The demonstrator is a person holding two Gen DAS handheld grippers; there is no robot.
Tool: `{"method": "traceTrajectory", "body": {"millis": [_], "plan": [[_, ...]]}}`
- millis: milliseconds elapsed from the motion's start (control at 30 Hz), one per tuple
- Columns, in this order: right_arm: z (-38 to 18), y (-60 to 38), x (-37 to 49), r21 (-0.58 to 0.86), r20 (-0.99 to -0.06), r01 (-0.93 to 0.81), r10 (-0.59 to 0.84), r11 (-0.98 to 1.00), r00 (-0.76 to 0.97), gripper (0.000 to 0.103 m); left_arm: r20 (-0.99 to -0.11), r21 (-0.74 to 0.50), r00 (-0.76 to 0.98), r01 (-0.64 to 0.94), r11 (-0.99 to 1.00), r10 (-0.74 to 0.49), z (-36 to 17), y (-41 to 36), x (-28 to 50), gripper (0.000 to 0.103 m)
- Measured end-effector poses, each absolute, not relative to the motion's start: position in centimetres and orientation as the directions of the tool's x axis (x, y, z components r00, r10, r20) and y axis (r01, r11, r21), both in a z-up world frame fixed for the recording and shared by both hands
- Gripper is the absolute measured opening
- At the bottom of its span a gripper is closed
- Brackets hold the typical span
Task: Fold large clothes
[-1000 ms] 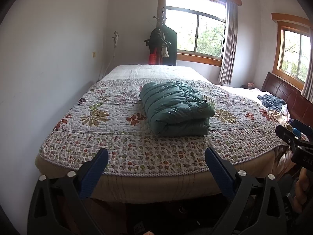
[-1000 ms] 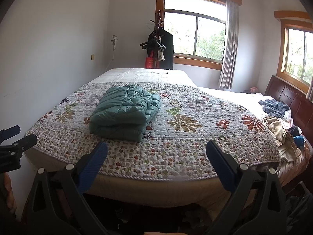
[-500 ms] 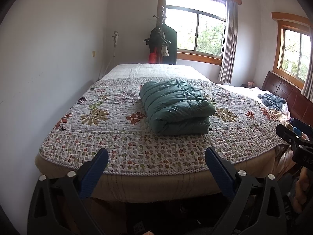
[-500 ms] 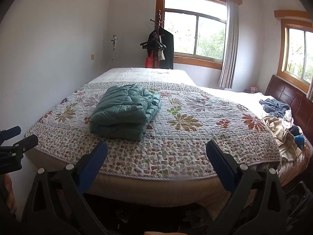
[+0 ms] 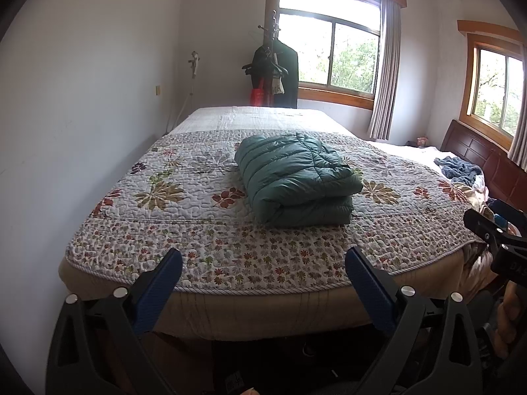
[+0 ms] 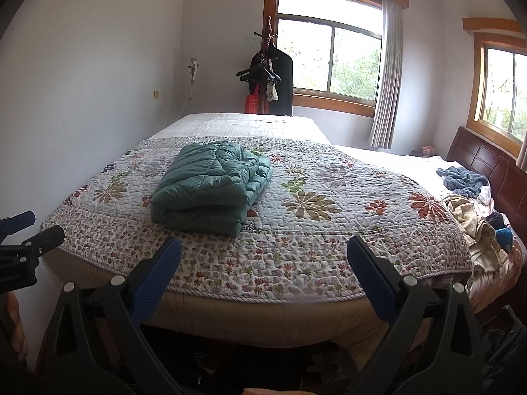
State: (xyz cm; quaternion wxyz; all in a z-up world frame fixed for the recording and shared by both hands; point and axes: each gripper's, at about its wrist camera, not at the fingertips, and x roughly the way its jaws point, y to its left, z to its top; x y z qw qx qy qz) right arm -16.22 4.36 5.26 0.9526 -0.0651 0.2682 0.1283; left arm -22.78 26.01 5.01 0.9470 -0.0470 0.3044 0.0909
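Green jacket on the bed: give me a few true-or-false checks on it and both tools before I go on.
1. The green jacket lies folded on the floral quilt. True.
2. The left tool is shut on the jacket. False: it is open, short of the bed, holding nothing.
3. The right tool is open and empty. True.
4. The jacket hangs on the coat stand. False: it is on the bed.
5. Loose clothes lie near the headboard. True.
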Motion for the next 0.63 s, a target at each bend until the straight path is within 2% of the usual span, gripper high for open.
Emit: {"method": "traceTrajectory", "body": {"millis": [633], "plan": [[5.27,5.0,-16.42,-0.051,-0.533,-0.32,0.246,0.946,0.81,0.1,-0.584,-0.029,0.797,-0.207,0.978,0.152,5.0,26.2,-22.99,0.099]]}}
